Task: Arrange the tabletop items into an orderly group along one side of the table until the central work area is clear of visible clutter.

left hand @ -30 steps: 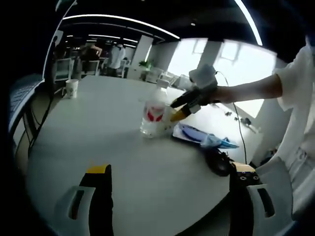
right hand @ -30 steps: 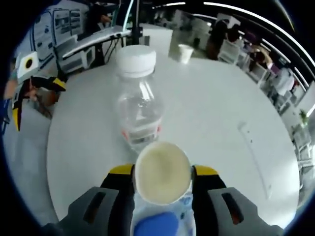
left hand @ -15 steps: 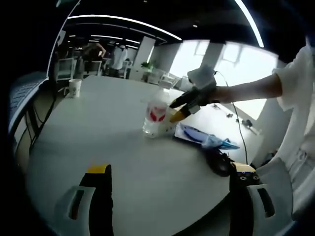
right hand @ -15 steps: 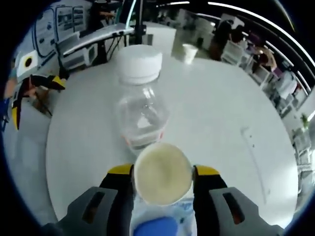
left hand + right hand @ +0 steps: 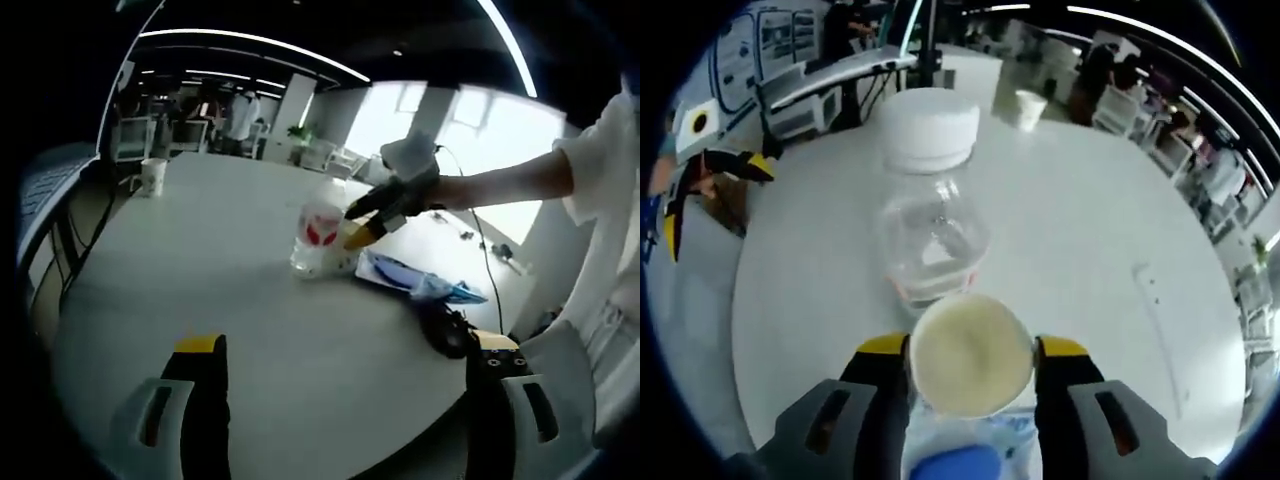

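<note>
gripping a small white-lidded container [image 5: 970,358] between its two jaws, the right claw [image 5: 972,362] holds it over the white counter [image 5: 1090,250]. a clear bottle [image 5: 933,215] with white cap stands just ahead of this claw. the left claw [image 5: 345,352] is wide open and holds nothing; a paper cup [image 5: 148,178] stands far ahead.

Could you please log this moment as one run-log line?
right gripper: shut on small bottle | beside clear bottle | left gripper: open, idle | table
</note>
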`<state>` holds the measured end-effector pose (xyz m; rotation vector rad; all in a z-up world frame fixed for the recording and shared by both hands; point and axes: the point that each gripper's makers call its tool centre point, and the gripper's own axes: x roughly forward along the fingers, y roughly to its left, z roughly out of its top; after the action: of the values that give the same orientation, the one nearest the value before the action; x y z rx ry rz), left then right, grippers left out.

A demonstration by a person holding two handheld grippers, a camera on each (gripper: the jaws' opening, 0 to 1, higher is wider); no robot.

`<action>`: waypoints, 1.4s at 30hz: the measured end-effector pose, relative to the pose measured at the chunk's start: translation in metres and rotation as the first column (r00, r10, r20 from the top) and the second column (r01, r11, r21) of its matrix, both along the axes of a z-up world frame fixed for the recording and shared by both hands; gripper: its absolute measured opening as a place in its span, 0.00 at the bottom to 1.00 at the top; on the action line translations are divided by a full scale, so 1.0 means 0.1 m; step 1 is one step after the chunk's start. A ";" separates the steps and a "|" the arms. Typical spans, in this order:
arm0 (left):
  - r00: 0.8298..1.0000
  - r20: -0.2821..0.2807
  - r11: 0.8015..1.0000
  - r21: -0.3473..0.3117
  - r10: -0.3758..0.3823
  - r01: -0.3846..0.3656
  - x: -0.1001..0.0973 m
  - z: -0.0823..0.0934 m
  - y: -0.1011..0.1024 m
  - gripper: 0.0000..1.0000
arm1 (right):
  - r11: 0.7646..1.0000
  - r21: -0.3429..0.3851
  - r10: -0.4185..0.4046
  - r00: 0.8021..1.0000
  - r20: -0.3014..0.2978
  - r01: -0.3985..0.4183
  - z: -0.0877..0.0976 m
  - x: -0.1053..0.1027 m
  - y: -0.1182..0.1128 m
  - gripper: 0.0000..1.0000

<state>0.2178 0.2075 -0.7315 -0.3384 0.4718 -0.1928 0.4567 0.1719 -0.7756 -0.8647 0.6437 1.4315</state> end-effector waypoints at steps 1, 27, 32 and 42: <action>1.000 -0.001 1.000 0.001 -0.002 0.002 0.00 0.00 0.00 0.96 | 1.000 0.003 -0.008 1.000 -0.005 0.008 0.00 0.01 0.00 0.47; 1.000 0.007 1.000 -0.019 0.003 -0.003 0.03 -0.02 0.05 0.97 | 0.999 0.045 -0.029 1.000 0.010 0.028 0.04 0.08 0.02 0.63; 1.000 0.010 1.000 -0.017 0.001 -0.001 0.03 -0.01 0.05 0.97 | 0.998 0.052 -0.035 0.999 0.005 0.035 0.07 0.08 0.00 0.66; 1.000 -0.014 1.000 -0.012 -0.012 0.012 0.05 -0.01 0.04 0.97 | 0.996 0.071 -0.051 0.999 -0.012 0.052 0.12 0.03 -0.07 0.70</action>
<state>0.2232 0.2117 -0.7325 -0.3484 0.4866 -0.2047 0.4601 0.1649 -0.7632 -0.7800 0.6153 1.4052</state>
